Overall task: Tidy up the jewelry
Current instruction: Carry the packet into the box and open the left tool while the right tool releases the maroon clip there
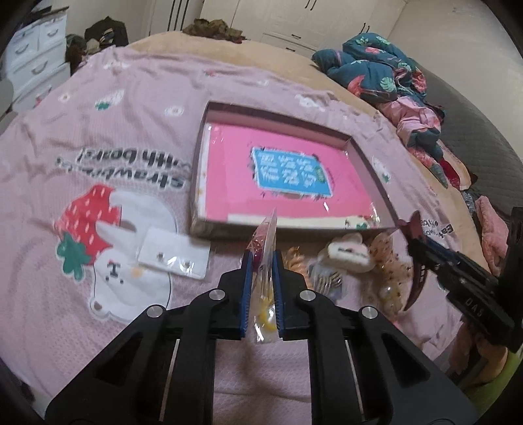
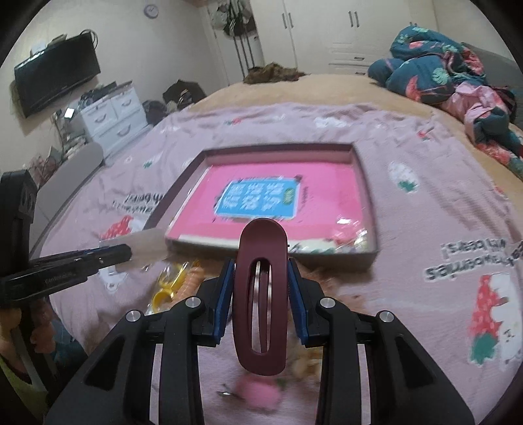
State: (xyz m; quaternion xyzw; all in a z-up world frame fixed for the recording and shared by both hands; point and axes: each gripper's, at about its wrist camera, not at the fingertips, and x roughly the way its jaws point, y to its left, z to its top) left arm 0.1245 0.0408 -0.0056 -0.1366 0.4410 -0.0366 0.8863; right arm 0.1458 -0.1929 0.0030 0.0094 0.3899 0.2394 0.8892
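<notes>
— Ahead of the left gripper?
— A bed under a pink strawberry-print cover, tan blanket showing past its far edge. Beyond that, white wardrobe doors with dark handles.
— Off to the left?
— White drawer unit against a pale wall, dark clothes heaped beside it. Above, a black wall-mounted TV and a small round clock.
— And right?
— Crumpled teal floral bedding over pink fabric, grey quilted headboard behind.

Soft, even indoor light, faint shadows; strong fisheye bending with dark corners; motion blur throughout.
</notes>
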